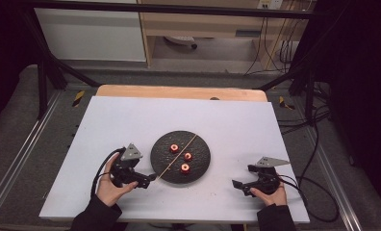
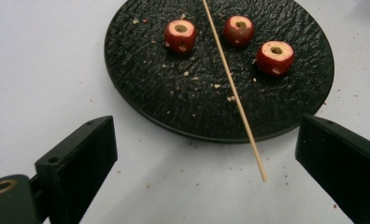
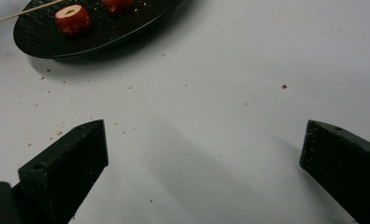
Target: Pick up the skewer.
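I had the left gripper (image 1: 147, 180) wide open, empty, near the skewer's (image 2: 233, 91) near tip, left of the plate (image 1: 201, 168). Skewer lay across the plate between three fruit pieces (image 2: 180, 35). Right gripper (image 1: 241, 185) wide open, empty, well right of the plate.

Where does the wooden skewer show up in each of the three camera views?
High view: the wooden skewer lies diagonally across the black plate, its near end by the left tool.
Left gripper view: centre, running from the top down off the plate's near rim.
Right gripper view: top left corner, just one end.
Shared landmark: the black plate.
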Demonstrator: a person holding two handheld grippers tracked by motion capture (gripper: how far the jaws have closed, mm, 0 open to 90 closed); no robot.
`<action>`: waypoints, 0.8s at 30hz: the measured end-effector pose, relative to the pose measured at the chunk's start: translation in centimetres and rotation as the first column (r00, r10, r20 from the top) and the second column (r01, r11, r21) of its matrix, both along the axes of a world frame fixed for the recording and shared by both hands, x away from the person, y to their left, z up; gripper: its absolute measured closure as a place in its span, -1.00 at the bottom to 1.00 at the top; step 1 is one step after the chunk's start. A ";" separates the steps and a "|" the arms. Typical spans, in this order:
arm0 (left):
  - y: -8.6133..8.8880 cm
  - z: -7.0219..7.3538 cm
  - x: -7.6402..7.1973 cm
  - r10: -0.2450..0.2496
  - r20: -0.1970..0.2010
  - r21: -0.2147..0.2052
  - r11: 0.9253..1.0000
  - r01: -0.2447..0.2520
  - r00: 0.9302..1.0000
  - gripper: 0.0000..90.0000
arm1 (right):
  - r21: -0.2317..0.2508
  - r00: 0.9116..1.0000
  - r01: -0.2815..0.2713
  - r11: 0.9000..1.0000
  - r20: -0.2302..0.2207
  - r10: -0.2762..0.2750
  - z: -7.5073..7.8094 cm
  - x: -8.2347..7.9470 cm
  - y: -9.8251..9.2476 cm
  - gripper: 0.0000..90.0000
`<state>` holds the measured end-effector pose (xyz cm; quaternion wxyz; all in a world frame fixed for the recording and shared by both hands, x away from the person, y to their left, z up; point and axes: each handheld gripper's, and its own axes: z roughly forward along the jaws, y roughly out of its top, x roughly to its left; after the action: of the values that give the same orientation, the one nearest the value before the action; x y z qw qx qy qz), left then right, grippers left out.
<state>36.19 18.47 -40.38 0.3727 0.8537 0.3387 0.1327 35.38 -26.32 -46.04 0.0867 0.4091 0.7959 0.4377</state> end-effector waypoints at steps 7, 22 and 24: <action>-1.5 -0.1 0.7 -0.004 -0.024 0.031 1.000 0.005 1.000 -0.84 | -0.001 1.000 -0.002 1.000 -0.003 0.002 0.0 0.0 0.0 -0.96; -4.6 -0.5 2.3 -0.007 -0.097 0.082 0.997 0.015 0.995 -0.55 | 0.001 1.000 -0.002 1.000 -0.008 0.002 0.0 0.0 0.1 -0.96; -4.8 -0.7 2.4 -0.004 -0.105 0.092 0.996 0.013 0.995 -0.48 | 0.001 1.000 -0.003 1.000 -0.008 0.003 0.0 0.0 0.1 -0.96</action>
<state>38.61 13.69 -41.05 0.3149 0.8773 0.3475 0.1019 35.41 -26.26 -46.08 0.0825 0.4098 0.7967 0.4366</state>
